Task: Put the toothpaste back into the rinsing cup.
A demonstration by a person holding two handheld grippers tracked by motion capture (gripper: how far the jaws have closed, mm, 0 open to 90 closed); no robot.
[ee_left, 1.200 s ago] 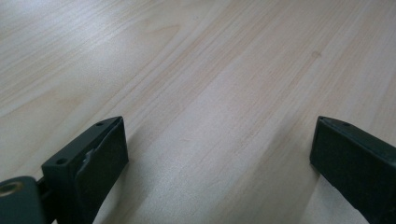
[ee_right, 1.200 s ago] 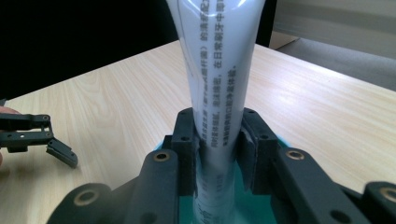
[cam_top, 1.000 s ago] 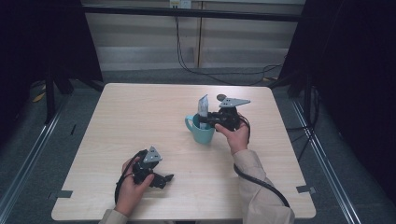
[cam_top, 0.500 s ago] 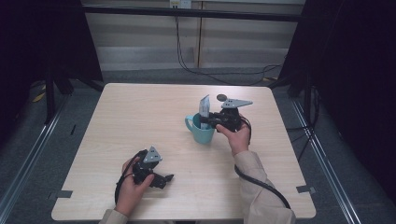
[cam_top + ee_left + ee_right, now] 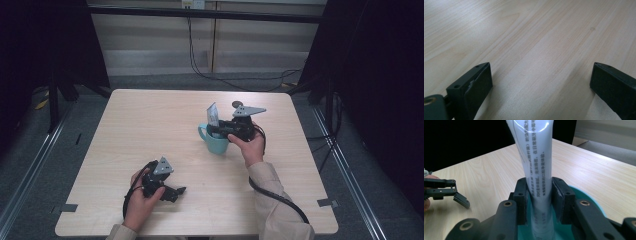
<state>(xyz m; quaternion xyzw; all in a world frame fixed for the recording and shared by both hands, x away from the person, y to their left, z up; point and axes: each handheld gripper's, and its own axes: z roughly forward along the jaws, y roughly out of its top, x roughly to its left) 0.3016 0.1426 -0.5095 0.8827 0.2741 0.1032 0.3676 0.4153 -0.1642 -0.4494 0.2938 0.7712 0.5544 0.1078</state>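
The pale wooden table (image 5: 150, 130) carries everything, with dark curtains and a grey floor around it and black cables (image 5: 235, 82) trailing on the floor at 12 o'clock beyond its far edge. A teal mug (image 5: 216, 142) stands a little toward 2 o'clock from the table's middle, its handle pointing to 9 o'clock. The right gripper (image 5: 539, 195) hangs over the mug's mouth with its jaws clamped on a white plastic packet (image 5: 535, 157), which stands upright with its lower end down inside the mug. Rows of small black Chinese characters run along the packet; they are too fine to read for certain. In the high view the packet (image 5: 213, 114) rises above the mug's rim at 12 o'clock. The left gripper (image 5: 167, 192) rests near the table's 7 o'clock edge, well apart from the mug, its jaws spread wide over bare wood and holding nothing.
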